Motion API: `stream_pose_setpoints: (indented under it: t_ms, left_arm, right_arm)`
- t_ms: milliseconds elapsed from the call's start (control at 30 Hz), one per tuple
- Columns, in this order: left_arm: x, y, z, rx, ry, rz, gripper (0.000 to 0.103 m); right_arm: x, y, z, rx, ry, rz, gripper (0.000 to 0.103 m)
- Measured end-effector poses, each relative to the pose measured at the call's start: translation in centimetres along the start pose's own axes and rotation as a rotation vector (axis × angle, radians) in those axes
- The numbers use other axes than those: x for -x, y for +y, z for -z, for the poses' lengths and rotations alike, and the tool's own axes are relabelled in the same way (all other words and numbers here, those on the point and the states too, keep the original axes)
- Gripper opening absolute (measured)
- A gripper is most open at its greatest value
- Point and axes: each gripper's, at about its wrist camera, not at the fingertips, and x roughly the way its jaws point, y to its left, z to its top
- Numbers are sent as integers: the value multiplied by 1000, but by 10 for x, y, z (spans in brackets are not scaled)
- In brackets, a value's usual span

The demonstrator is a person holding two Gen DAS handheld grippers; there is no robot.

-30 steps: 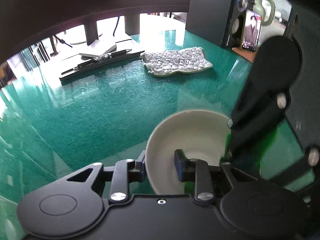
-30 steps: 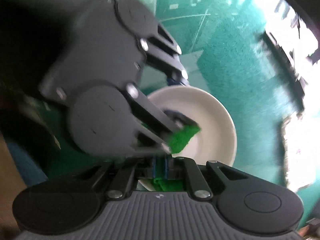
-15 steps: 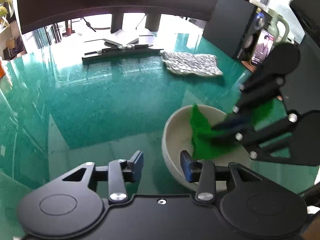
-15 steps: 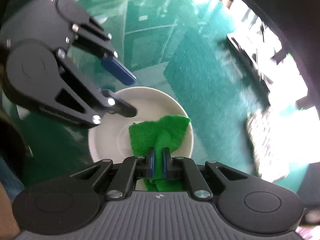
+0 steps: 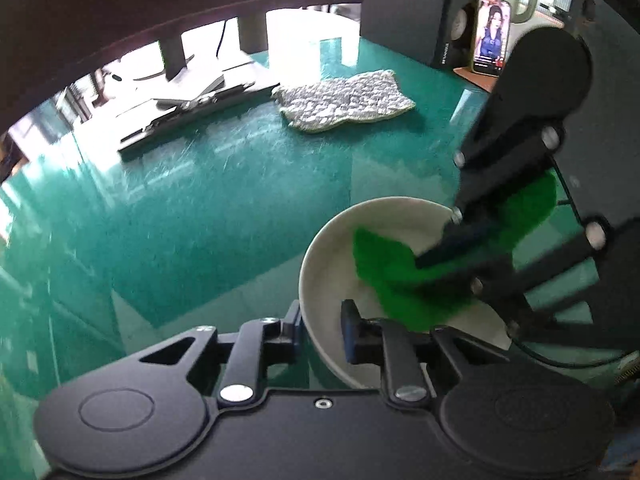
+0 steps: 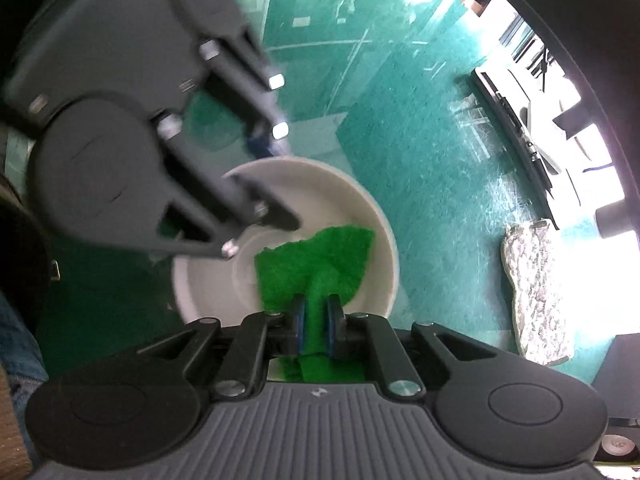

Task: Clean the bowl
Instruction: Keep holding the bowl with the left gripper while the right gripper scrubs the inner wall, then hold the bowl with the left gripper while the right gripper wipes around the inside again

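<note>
Strong daylight enters from far side of green table [image 5: 224, 208]: blown-out white patch upper centre of left wrist view, burnt-out right edge of right wrist view. Glossy tabletop throws streaky glare and pale reflections. Fisheye bends both frames, dark vignette curving round corners. Motion blur smears left gripper [image 6: 276, 184] at upper left of right wrist view and right gripper [image 5: 424, 260] at right of left wrist view. Green cloth [image 6: 320, 256] stays saturated, fairly sharp. Phone screen [image 5: 491, 36] glows upper right.
</note>
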Motion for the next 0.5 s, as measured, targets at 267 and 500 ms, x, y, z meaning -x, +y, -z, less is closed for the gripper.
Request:
stream_pose_setpoints:
  t_ms: [267,500]
  left_arm:
    - [-5,-8,-2,-65,2,-7,24]
    - [-4,-10,0,-62,-2,-20,24]
  right_arm:
    - [-8,9,-8,150,-47,121,9]
    - [-9,21,2,314,-106,222,7]
